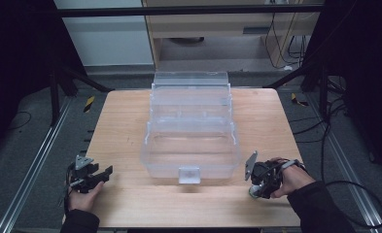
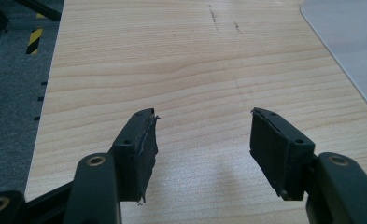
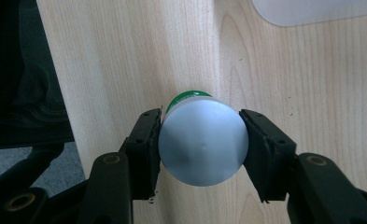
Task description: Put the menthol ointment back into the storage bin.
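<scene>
A clear plastic box (image 1: 191, 145) with its tiered lid swung open stands in the middle of the wooden table (image 1: 130, 204). My right gripper (image 1: 256, 187) is at the table's front right, pointing down, shut on a small white bottle with a green cap (image 3: 202, 142); the bottle's round white base faces the camera, and both jaws press its sides. My left gripper (image 2: 202, 140) rests open at the front left (image 1: 97, 175) over bare wood, nothing between its jaws.
The box's latch (image 1: 189, 174) faces the front edge. A corner of the box (image 2: 354, 42) shows at the far right of the left gripper view. Metal rails and cables lie on the floor around the table.
</scene>
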Tool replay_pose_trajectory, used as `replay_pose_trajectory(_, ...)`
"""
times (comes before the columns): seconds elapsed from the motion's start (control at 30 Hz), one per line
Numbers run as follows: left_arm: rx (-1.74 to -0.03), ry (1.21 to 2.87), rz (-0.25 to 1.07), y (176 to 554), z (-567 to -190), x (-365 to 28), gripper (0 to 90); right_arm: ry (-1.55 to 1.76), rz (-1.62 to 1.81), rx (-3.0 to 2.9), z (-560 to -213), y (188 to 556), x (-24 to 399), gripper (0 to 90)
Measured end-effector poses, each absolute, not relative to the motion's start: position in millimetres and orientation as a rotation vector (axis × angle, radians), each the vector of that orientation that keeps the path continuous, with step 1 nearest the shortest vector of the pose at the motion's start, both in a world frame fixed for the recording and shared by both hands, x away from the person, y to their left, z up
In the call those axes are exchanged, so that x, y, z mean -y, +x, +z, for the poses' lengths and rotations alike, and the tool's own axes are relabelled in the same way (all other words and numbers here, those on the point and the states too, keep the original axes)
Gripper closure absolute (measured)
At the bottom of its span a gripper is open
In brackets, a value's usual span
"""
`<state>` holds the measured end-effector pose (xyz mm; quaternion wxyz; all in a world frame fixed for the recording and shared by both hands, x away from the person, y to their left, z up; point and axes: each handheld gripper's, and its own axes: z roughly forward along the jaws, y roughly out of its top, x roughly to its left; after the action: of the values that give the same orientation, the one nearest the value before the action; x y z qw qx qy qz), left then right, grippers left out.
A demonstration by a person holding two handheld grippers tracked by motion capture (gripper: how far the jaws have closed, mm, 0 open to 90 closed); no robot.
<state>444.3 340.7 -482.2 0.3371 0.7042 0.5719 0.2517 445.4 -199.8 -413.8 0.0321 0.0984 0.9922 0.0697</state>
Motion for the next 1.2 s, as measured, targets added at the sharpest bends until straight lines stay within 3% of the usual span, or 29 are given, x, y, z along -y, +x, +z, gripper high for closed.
replay_pose_trajectory(1.2, -1.486, 1.846, 0.648, 445.5, -483.4, -338.2, 40.5, 0.433, 0.297, -2.989, -354.7, 455.7, 192.3, 50.3)
